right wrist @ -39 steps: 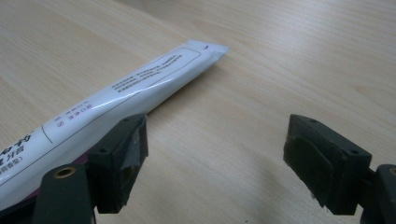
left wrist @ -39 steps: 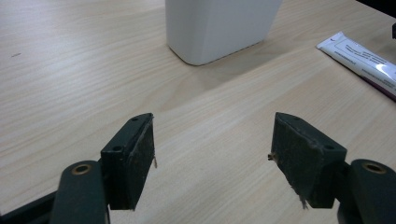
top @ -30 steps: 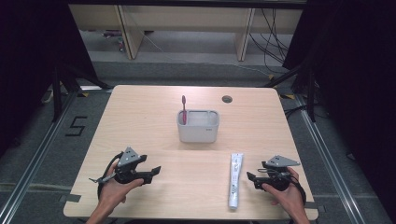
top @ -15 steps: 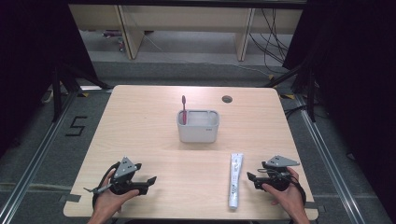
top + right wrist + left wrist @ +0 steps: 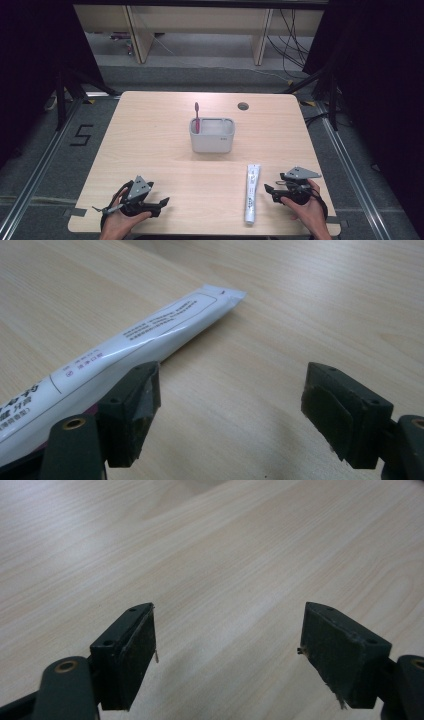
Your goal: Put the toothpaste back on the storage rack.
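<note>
A white toothpaste tube (image 5: 251, 192) lies lengthwise on the wooden table (image 5: 160, 130) at the front right. A grey-white holder (image 5: 212, 136) stands mid-table with a red toothbrush (image 5: 196, 116) upright in its left end. My left gripper (image 5: 161, 202) rests near the front left edge and is open; its jaws have just been opening, with bare wood between them (image 5: 230, 615). My right gripper (image 5: 270, 192) is open just right of the tube and has just been closing a little. The tube (image 5: 150, 330) lies outside its left jaw, and nothing sits in the gap (image 5: 232, 372).
A round cable hole (image 5: 243, 106) sits in the table's far right part. Wooden shelf legs (image 5: 139, 35) and cables stand on the floor beyond the table. A floor mark "5" (image 5: 82, 135) lies to the left. The table's front edge runs close under both hands.
My left hand has drawn back toward the front edge of the table and sunk a little. The right hand and the tube have stayed put.
</note>
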`<state>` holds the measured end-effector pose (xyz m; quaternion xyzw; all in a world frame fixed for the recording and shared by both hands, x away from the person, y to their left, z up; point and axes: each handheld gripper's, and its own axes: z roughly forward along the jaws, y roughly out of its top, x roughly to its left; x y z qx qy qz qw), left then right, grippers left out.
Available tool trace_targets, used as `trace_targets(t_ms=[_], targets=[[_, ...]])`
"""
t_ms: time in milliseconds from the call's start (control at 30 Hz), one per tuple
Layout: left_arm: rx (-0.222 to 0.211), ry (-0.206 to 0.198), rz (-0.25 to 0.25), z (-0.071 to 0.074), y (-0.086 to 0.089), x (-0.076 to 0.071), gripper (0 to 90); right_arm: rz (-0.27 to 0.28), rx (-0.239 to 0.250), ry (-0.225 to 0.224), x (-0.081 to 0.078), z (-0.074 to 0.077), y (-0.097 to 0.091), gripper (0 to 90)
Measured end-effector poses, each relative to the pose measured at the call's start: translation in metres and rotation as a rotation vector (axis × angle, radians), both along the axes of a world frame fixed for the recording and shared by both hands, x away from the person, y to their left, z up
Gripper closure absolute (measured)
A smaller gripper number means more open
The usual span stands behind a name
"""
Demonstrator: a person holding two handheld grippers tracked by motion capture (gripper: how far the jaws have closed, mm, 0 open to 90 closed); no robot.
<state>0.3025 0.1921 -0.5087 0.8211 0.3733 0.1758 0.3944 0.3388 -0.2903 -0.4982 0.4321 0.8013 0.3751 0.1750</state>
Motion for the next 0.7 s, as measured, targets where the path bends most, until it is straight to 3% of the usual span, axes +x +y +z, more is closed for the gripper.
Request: trace_targets(t_ms=[33,67,200,233,300,533,567,600,633,667,700], targets=[[-0.005,0.008,0.004,-0.001,0.000,0.000,21.7,-0.030,0.020,0.032,-0.004,0.002,0.004,24.5],[-0.001,0.011,0.005,-0.001,0.001,-0.001,21.7,-0.022,0.027,0.045,-0.004,0.003,0.005,24.5],[-0.003,0.004,0.000,-0.001,0.001,-0.001,21.7,0.021,0.044,0.007,-0.002,0.006,0.006,24.6],[-0.012,0.005,0.003,-0.001,0.000,-0.002,21.7,-0.022,0.051,0.034,-0.006,0.011,0.009,24.6],[0.007,0.004,-0.001,0.000,0.001,-0.003,21.7,0.012,0.039,-0.001,-0.006,0.017,0.014,24.1],[-0.010,0.003,0.017,-0.001,0.002,-0.005,21.7,0.035,0.034,0.055,-0.015,0.028,0.035,17.6],[0.005,-0.004,0.012,-0.001,0.003,-0.005,21.7,0.035,0.034,0.055,-0.015,0.028,0.035,17.6],[-0.013,-0.005,0.013,-0.002,0.002,-0.005,21.7,0.047,0.014,0.035,-0.013,0.029,0.036,16.8],[-0.003,-0.006,0.009,-0.001,0.002,-0.006,21.8,0.038,0.034,0.054,-0.014,0.027,0.040,15.8],[-0.011,-0.016,0.008,-0.002,0.002,-0.006,21.7,0.052,0.008,0.043,-0.012,0.025,0.042,15.8],[-0.005,-0.012,0.006,-0.002,0.003,-0.006,21.8,0.050,0.013,0.077,-0.012,0.025,0.045,15.8]])
